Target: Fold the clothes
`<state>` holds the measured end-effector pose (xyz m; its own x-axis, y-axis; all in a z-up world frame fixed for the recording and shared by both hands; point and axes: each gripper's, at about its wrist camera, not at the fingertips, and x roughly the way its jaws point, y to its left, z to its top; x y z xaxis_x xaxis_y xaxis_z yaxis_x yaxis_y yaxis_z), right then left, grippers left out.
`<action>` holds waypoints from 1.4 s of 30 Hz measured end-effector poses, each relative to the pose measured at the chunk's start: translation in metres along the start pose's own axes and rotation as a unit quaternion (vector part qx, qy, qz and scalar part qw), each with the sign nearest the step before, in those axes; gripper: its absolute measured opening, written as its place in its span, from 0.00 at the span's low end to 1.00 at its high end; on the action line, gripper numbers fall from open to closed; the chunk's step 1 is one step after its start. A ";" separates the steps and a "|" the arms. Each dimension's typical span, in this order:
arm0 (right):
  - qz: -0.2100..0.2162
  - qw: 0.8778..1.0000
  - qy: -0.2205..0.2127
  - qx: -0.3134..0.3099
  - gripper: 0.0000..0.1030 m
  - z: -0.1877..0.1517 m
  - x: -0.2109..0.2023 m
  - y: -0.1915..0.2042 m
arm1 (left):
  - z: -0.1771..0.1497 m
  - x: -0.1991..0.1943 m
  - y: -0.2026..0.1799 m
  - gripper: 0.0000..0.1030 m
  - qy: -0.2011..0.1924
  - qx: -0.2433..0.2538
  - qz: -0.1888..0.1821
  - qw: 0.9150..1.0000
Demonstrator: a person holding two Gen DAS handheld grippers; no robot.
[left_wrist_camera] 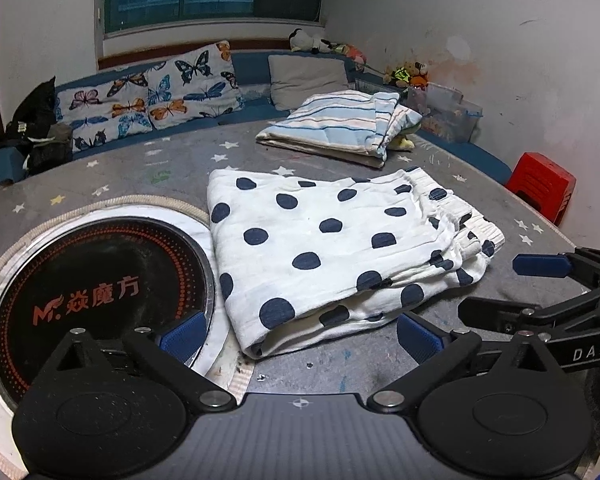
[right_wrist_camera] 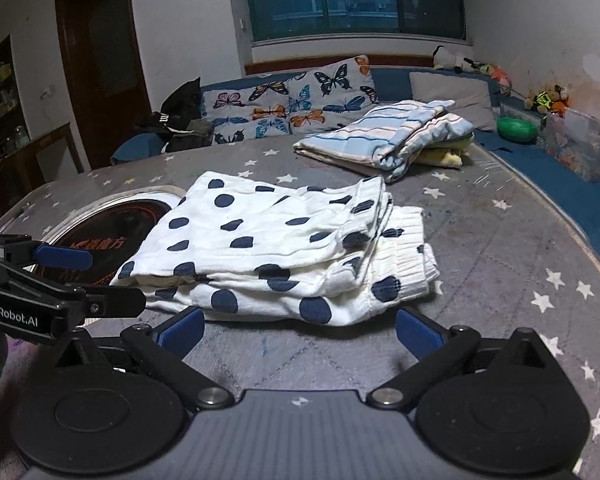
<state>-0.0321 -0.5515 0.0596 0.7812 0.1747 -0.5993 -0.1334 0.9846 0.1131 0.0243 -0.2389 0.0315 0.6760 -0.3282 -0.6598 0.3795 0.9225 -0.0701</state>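
A white garment with dark blue dots (left_wrist_camera: 332,248) lies folded on the grey star-patterned table, its ribbed waistband at the right; it also shows in the right wrist view (right_wrist_camera: 284,252). My left gripper (left_wrist_camera: 300,340) is open and empty, just in front of the garment's near edge. My right gripper (right_wrist_camera: 300,330) is open and empty, just short of the garment's near fold. The right gripper shows at the right edge of the left wrist view (left_wrist_camera: 556,292), and the left gripper shows at the left edge of the right wrist view (right_wrist_camera: 60,276).
A round black cooktop (left_wrist_camera: 100,292) is set in the table left of the garment. A folded striped cloth stack (left_wrist_camera: 340,124) lies at the table's far side. Butterfly cushions (left_wrist_camera: 152,96), a sofa, a red stool (left_wrist_camera: 540,184) and a clear toy box (left_wrist_camera: 444,112) lie beyond.
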 end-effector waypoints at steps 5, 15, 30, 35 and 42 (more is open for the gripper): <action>-0.005 1.000 -0.011 0.001 1.00 0.002 -0.004 0.001 | 0.000 -0.001 -0.003 1.00 -0.006 0.004 0.001 1.000; -0.020 1.000 -0.005 -0.006 1.00 -0.001 -0.005 0.002 | -0.002 0.000 -0.010 1.00 0.004 0.011 0.002 1.000; -0.039 0.999 0.013 0.009 1.00 -0.012 -0.004 -0.004 | -0.012 0.001 -0.017 1.00 0.022 0.013 0.008 1.000; -0.049 0.998 0.023 0.010 1.00 -0.017 -0.003 0.000 | -0.016 -0.001 -0.016 1.00 0.024 0.008 0.010 1.000; -0.066 0.998 0.017 0.019 1.00 -0.024 -0.007 0.010 | -0.022 -0.006 -0.014 1.00 0.020 0.000 0.014 1.000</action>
<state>-0.0538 -0.5429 0.0456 0.7696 0.0446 -0.6370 -0.0070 0.9981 0.0613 0.0014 -0.2449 0.0200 0.6608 -0.2929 -0.6911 0.3607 0.9313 -0.0498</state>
